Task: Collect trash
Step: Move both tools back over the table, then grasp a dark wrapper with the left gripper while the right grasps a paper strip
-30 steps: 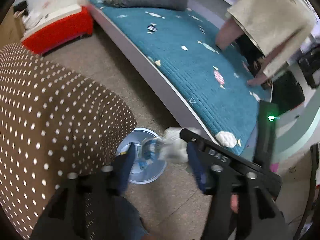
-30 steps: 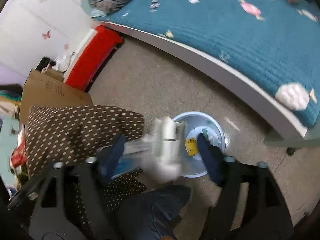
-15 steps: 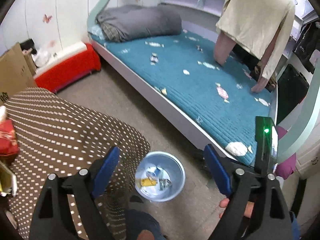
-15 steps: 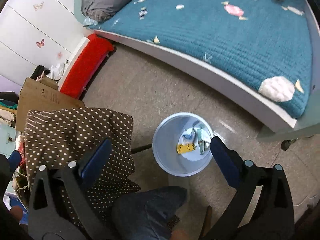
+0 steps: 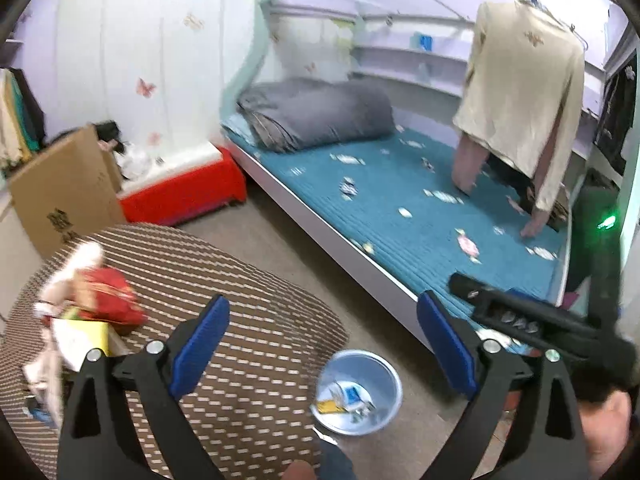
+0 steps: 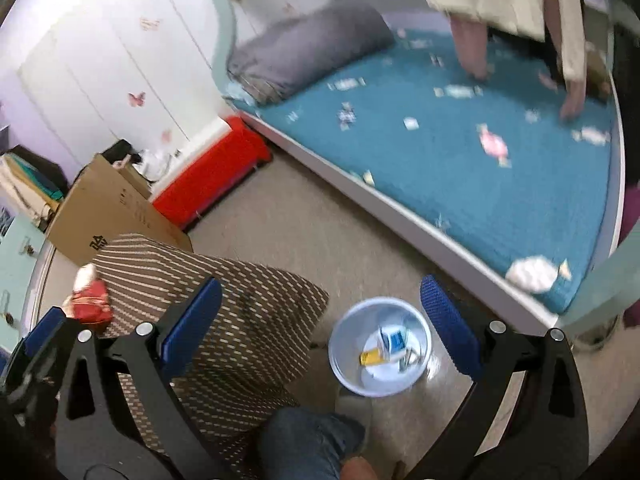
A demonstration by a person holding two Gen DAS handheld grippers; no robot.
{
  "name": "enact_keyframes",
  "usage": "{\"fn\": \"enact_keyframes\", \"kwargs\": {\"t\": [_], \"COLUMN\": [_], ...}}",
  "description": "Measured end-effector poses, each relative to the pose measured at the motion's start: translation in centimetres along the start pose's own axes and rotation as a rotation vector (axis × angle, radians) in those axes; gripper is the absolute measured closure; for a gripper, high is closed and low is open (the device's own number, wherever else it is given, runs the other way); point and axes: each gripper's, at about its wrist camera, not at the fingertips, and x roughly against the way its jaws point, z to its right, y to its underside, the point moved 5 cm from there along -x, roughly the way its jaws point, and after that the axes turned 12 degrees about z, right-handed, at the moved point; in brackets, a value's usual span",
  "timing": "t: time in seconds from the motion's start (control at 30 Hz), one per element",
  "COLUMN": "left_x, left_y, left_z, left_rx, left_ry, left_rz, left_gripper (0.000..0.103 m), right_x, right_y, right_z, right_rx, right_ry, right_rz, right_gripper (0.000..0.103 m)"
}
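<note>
A light blue waste bin (image 5: 357, 391) stands on the floor beside the bed, with several wrappers in it; it also shows in the right wrist view (image 6: 380, 347). My left gripper (image 5: 322, 344) is open and empty, high above the bin. My right gripper (image 6: 320, 320) is open and empty, also above the bin. A red packet (image 5: 110, 296) and other scraps lie on the brown dotted tablecloth (image 5: 248, 320) at the left; the packet also shows in the right wrist view (image 6: 90, 300). Small scraps (image 6: 494, 144) lie scattered on the teal bed cover.
The bed (image 5: 400, 216) with a grey rolled quilt (image 5: 316, 114) runs along the right. A red box (image 5: 184, 192) and a cardboard box (image 5: 60, 196) stand by the wall. A beige garment (image 5: 520, 96) hangs over the bed. My knee (image 6: 308, 440) is below.
Both grippers opened and let their trash fall into the bin, then rose and tilted up. The table top with the red packet has come into view.
</note>
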Motion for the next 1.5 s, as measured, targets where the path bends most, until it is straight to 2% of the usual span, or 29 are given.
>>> {"fn": "enact_keyframes", "kwargs": {"t": [0.27,0.37,0.47,0.57,0.73,0.87,1.03,1.17,1.23,1.3,1.37,1.47,1.5], "left_x": [5.5,8.2,9.8,11.7,14.5,16.3,18.3,19.4,19.8,19.9,19.6,18.9,18.7], "left_y": [-1.9,-2.4,-2.6,-2.5,-1.6,0.5,5.1,7.1,7.8,8.6,9.4,10.6,10.9], "left_z": [-4.3,-5.9,-7.8,-10.1,-14.2,-18.4,-24.9,-29.1,-30.8,-32.4,-33.6,-35.0,-35.2], "left_rx": [-0.004,0.003,0.026,0.043,0.099,0.149,0.222,0.237,0.257,0.279,0.302,0.331,0.335], "left_ry": [-0.092,-0.11,-0.147,-0.211,-0.308,-0.382,-0.505,-0.583,-0.605,-0.622,-0.626,-0.634,-0.636], "left_rz": [0.103,0.172,0.185,0.201,0.21,0.188,0.114,0.077,0.067,0.053,0.038,0.01,0.003], "left_gripper": [0.006,0.006,0.006,0.006,0.006,0.006,0.006,0.006,0.006,0.006,0.006,0.006,0.006], "right_x": [5.3,7.0,8.8,9.6,10.4,9.7,6.4,4.5,3.5,1.8,1.0,0.0,-0.3], "right_y": [-2.3,-2.7,-2.9,-2.4,0.1,3.3,8.6,12.6,14.5,16.5,17.8,19.2,19.6], "right_z": [-6.8,-9.2,-12.2,-15.5,-20.7,-24.1,-27.5,-30.5,-31.5,-32.1,-32.7,-34.3,-34.7], "right_rx": [0.116,0.142,0.19,0.248,0.346,0.386,0.404,0.414,0.409,0.391,0.39,0.391,0.391], "right_ry": [-0.073,-0.116,-0.166,-0.196,-0.312,-0.386,-0.462,-0.529,-0.541,-0.539,-0.54,-0.572,-0.569], "right_rz": [0.117,0.147,0.179,0.177,0.135,0.064,-0.104,-0.211,-0.266,-0.329,-0.359,-0.388,-0.396], "right_gripper": [0.006,0.006,0.006,0.006,0.006,0.006,0.006,0.007,0.013,0.028,0.037,0.042,0.046]}}
